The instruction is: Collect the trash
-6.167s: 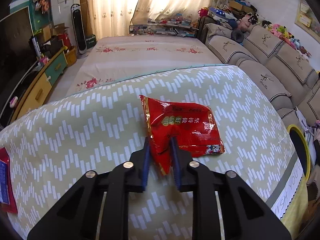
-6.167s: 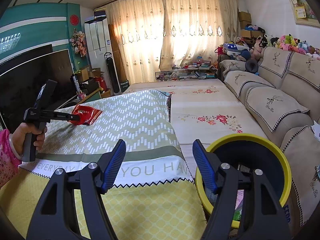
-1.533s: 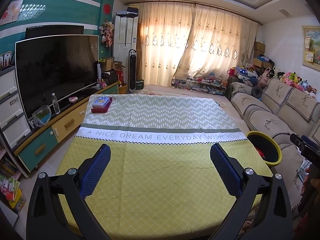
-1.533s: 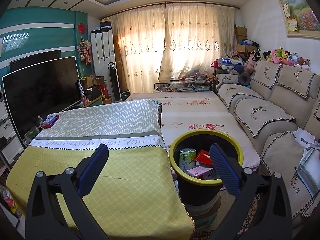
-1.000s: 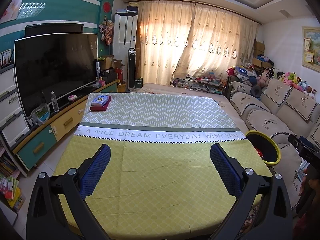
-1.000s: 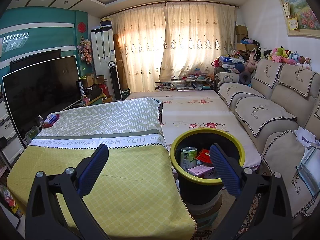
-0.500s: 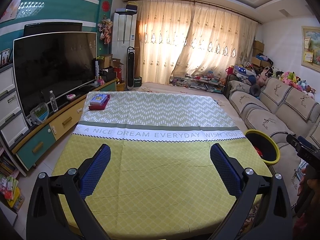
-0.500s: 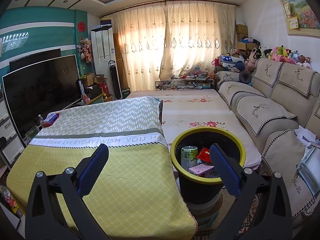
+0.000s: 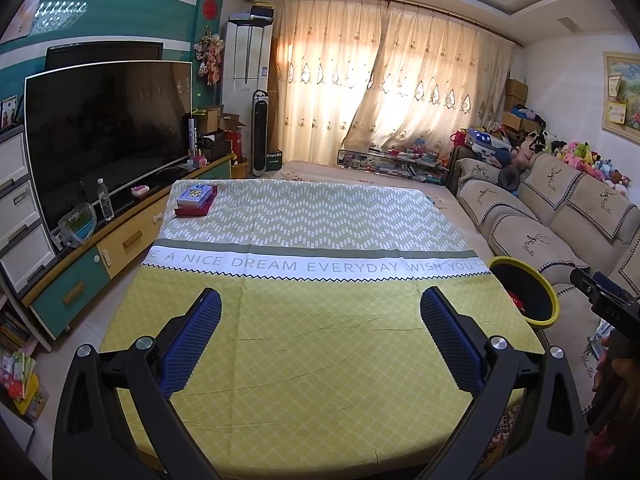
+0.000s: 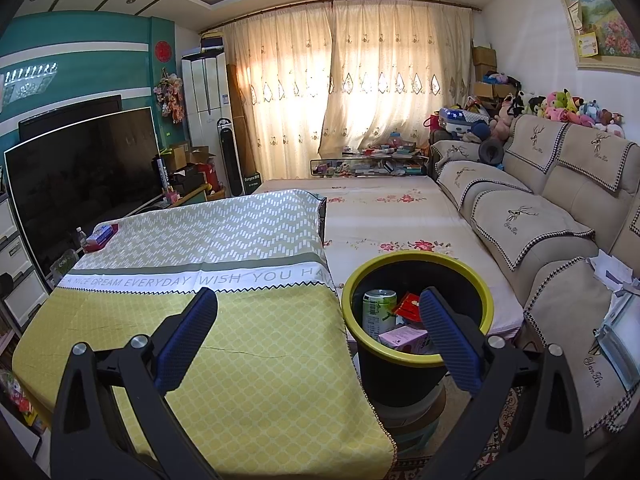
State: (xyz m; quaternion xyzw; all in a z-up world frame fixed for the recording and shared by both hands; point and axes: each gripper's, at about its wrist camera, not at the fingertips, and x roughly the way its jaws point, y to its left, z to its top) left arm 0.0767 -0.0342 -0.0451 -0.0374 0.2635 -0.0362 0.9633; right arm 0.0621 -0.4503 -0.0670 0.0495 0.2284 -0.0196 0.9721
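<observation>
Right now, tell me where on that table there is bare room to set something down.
The yellow half of the tablecloth, between the lettered white band and the near edge, is bare. The chevron part beyond the band is free too, except its far left corner, where a box on a red tray sits. The bin beside the table already holds trash.

left gripper (image 9: 320, 340): jaws wide apart, empty | right gripper (image 10: 318, 338): jaws wide apart, empty

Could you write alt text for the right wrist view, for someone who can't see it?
An open right gripper hovers over a yellow-rimmed bin holding a green can, red packet and pink box, beside a tablecloth.
</observation>
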